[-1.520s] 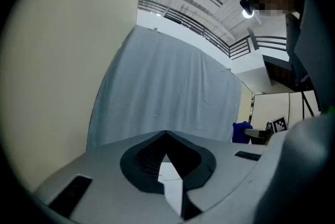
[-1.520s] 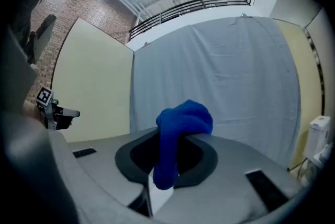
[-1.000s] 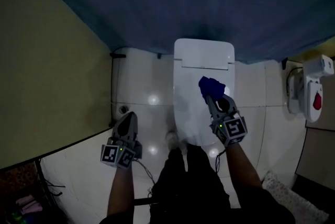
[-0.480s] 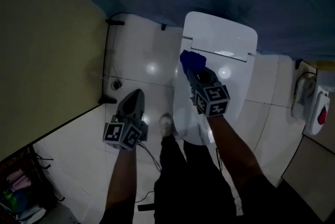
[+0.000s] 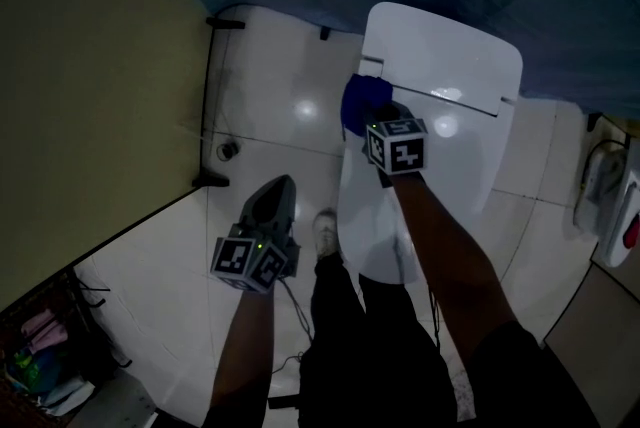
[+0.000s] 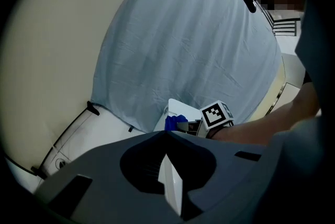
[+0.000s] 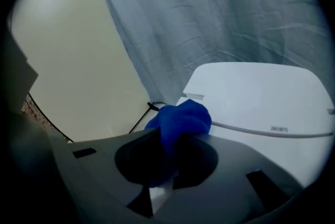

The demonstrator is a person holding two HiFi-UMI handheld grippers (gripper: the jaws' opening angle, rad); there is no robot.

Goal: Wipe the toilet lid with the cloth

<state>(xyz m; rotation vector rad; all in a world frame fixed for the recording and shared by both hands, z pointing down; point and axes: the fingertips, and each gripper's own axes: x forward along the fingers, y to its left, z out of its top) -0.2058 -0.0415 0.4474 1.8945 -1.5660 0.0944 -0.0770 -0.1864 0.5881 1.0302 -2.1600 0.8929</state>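
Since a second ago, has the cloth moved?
Yes. The cloth, held in the right gripper, has slid from the right half of the toilet lid to its left edge.

left tongs (image 5: 277,191) closed, empty, held near body | right tongs (image 5: 378,121) clamped on cloth (image 5: 357,103), arm extended

Place: you are standing in a small, dim bathroom, looking down from over the fixture.
Fixture: a white toilet lid (image 5: 450,151) lies closed right in front of you.
Floor: glossy white tiles (image 5: 280,116) with dark joints throw back spots of light.
Left side: a plain beige wall (image 5: 90,96) runs beside you.
Back: a blue-grey sheet (image 6: 188,45) hangs behind the toilet.
Right edge: a white wall unit (image 5: 610,201) with a red part.
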